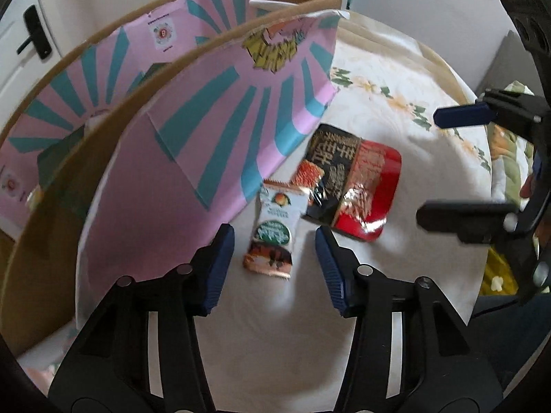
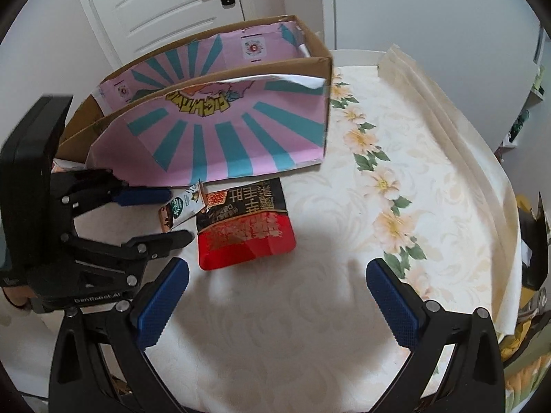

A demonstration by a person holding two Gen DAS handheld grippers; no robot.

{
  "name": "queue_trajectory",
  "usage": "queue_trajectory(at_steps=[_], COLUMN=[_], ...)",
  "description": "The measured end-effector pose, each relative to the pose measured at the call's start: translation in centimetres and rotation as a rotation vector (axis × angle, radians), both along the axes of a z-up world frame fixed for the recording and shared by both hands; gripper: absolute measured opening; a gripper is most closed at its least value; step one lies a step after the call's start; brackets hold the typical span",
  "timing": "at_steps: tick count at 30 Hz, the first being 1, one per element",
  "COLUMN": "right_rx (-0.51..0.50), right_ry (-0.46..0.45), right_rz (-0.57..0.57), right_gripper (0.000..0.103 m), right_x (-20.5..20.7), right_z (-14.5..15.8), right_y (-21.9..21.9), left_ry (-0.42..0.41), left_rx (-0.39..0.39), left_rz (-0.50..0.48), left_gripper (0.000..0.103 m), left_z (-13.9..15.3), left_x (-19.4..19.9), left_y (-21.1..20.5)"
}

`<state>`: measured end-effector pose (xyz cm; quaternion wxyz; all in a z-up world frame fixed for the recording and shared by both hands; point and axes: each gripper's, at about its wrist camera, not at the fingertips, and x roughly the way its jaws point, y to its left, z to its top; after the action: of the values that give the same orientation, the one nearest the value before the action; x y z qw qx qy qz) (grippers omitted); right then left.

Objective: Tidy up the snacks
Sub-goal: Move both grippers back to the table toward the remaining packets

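Left wrist view. I see my left gripper with its jaws spread wide and holding nothing. A small white snack packet lies on the table directly ahead, in the gap between the two blue pads, touching neither. Just beyond it and slightly to the right lies a red-and-black snack bag; a small orange packet rests against the bag's near left corner. To the left of the fingers stands a cardboard box with pink and teal panels, open at the top. My right gripper enters from the right edge, jaws apart and empty.

Right wrist view. My right gripper stands wide over bare table, gripping nothing. The red-and-black snack bag lies ahead, left of centre. Further left, the left gripper straddles the white packet, pads not closed on it. The cardboard box stands beyond the snacks. A floral cloth covers the table to the right.
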<state>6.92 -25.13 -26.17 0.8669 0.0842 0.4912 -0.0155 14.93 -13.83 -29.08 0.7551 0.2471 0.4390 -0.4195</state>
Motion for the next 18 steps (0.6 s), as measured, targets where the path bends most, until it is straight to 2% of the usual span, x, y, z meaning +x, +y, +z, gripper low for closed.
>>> queue_trajectory(at_steps=[1, 2, 7, 13, 18], right_rx=[-0.005, -0.010, -0.030, -0.041, -0.048], right_ry=[-0.002, -0.004, -0.005, 0.001, -0.001], right_rz=[0.007, 0.013, 0.033, 0.038, 0.049], right_gripper=[0.103, 0.103, 0.103, 0.103, 0.103], right_x=[0.2, 0.3, 0.7, 0.9, 1.1], right_z=[-0.1, -0.2, -0.5, -1.2, -1.5], right_y=[0.2, 0.3, 1.0, 1.7, 2.3], left_ry=[0.004, 0.007, 0.008, 0.001, 0.004], left_rx=[0.000, 0.003, 0.014, 0.017, -0.005], left_rz=[-0.006, -0.013, -0.064, -0.071, -0.029], left_gripper=[0.043, 0.036, 0.024, 0.023, 0.023], left_z=[0.0, 0.0, 0.0, 0.6, 1.9], left_x=[0.2, 0.3, 0.1, -0.1, -0.1], left_y=[-0.2, -0.3, -0.8, -0.9, 0.3])
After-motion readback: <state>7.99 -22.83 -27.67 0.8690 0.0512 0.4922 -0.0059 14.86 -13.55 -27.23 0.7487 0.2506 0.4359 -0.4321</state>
